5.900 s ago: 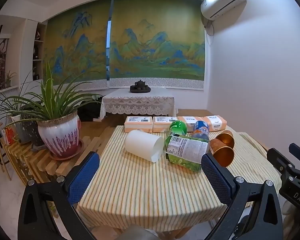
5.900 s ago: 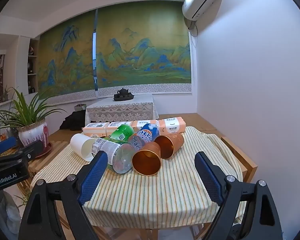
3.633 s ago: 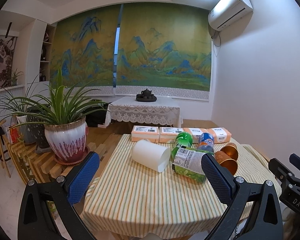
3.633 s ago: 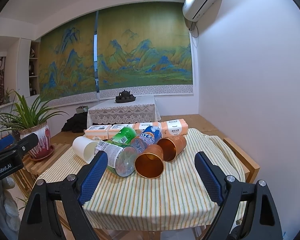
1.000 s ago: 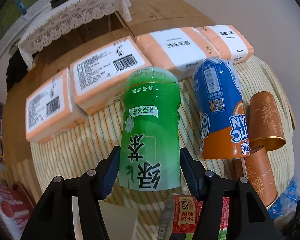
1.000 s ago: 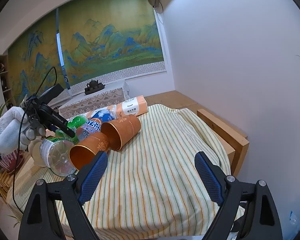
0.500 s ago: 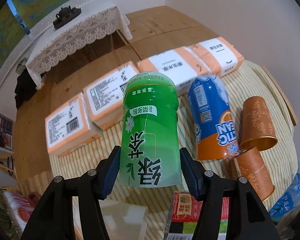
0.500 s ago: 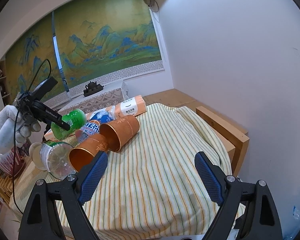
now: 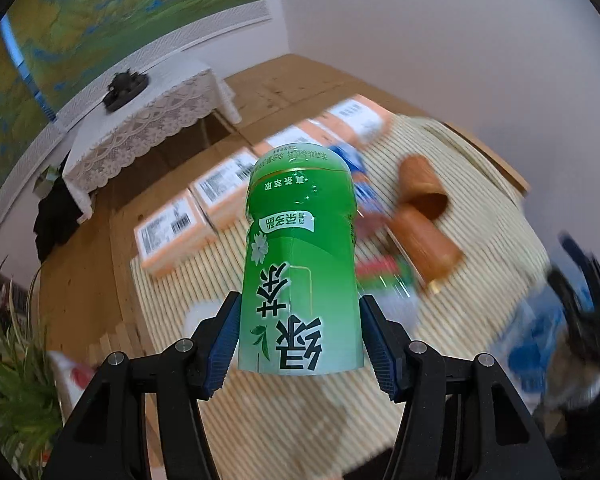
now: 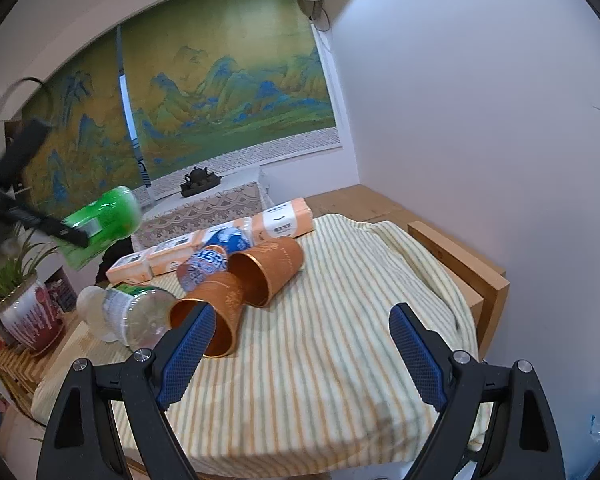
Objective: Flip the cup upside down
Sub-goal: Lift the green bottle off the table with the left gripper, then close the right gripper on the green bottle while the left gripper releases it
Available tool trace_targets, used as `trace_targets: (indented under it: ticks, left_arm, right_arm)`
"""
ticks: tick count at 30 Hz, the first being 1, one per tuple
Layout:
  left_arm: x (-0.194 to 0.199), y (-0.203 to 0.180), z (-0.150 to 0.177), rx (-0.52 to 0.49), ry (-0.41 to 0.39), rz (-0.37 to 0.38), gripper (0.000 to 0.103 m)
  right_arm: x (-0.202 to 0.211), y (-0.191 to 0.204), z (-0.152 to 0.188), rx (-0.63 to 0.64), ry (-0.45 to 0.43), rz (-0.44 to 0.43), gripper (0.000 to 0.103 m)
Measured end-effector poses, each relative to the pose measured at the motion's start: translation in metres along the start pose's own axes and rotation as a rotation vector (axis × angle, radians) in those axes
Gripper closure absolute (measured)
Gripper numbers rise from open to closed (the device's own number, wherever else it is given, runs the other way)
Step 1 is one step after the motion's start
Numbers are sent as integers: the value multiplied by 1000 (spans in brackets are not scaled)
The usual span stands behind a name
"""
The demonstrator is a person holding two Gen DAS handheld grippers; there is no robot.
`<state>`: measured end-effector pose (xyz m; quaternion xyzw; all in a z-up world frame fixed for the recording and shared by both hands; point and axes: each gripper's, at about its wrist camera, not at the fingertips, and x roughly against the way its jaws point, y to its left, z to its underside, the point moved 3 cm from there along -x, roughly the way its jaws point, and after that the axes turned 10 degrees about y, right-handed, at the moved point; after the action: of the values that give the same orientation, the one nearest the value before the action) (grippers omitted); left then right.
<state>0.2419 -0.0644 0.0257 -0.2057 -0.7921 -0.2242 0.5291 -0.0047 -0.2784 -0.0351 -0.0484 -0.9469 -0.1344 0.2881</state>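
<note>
My left gripper (image 9: 300, 340) is shut on a green cup (image 9: 300, 264) with white Chinese lettering and holds it in the air well above the striped table. The right wrist view shows the same green cup (image 10: 104, 220) tilted, high at the left, with the left gripper (image 10: 66, 236) on it. My right gripper (image 10: 300, 354) is open and empty, low over the front of the table. Two copper cups (image 10: 266, 270) lie on their sides on the cloth; they also show blurred in the left wrist view (image 9: 424, 216).
A blue cup (image 10: 208, 258) and a clear plastic bottle (image 10: 136, 314) lie on the striped tablecloth (image 10: 340, 340). Orange tissue packs (image 10: 280, 220) line the far edge. A potted plant (image 10: 24, 308) stands at left. A white wall is close on the right.
My left gripper has lifted the green cup higher off the table and tilted it up. The left wrist view is now motion-blurred. The right gripper has barely moved.
</note>
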Motion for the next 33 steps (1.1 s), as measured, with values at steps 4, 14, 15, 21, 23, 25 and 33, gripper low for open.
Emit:
trace_targets:
  ticks: [4, 14, 15, 21, 23, 25, 33]
  left_arm:
    - [11, -27, 51, -60, 16, 37, 41]
    - [-20, -90, 128, -164, 122, 171, 41]
    - [-25, -91, 130, -159, 130, 177, 41]
    - [-61, -81, 118, -75, 155, 185, 41]
    - [-68, -74, 112, -45, 152, 191, 41]
    - [-72, -70, 105, -23, 139, 202, 41]
    - [-89, -66, 92, 22, 101, 217, 40]
  right_arm:
    - [3, 13, 2, 10, -3, -16, 17]
    - [15, 34, 11, 43, -2, -25, 17]
    - [17, 34, 11, 44, -2, -24, 17]
    - [23, 34, 13, 56, -6, -11, 17]
    - [24, 32, 13, 58, -4, -7, 17]
    - [23, 31, 14, 59, -1, -4, 17]
    - [-2, 44, 15, 64, 154, -104, 17]
